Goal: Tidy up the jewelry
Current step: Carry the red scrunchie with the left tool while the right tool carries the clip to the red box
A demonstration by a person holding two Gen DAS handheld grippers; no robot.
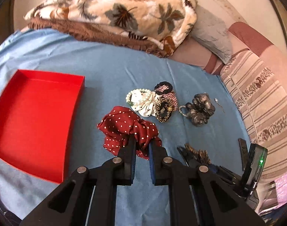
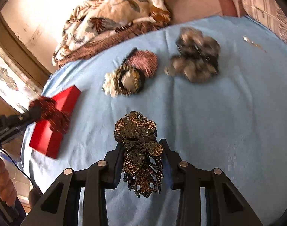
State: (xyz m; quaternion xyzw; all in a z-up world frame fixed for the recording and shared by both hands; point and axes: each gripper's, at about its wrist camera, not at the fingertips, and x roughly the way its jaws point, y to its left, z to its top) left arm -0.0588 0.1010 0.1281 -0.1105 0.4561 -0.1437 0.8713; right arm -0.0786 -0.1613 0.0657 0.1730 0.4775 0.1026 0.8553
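My left gripper [image 1: 141, 141] is shut on a dark red scrunchie with white dots [image 1: 124, 126], held just above the blue sheet to the right of an open red box [image 1: 36, 116]. In the right wrist view that scrunchie [image 2: 53, 111] hangs over the red box [image 2: 49, 137]. My right gripper [image 2: 141, 144] is shut on a dark flower hair clip set with amber stones [image 2: 137, 131], lifted off the sheet. A pile of scrunchies and pearl bracelets [image 1: 153, 101] lies in the middle. A grey scrunchie [image 1: 200, 111] lies to its right.
A small silver piece on a thin chain [image 1: 217, 100] lies beyond the grey scrunchie. A folded leaf-print blanket [image 1: 115, 13] fills the far side of the bed. Striped pillows [image 1: 256, 98] border the right. A person's hand [image 2: 4, 186] shows at the lower left.
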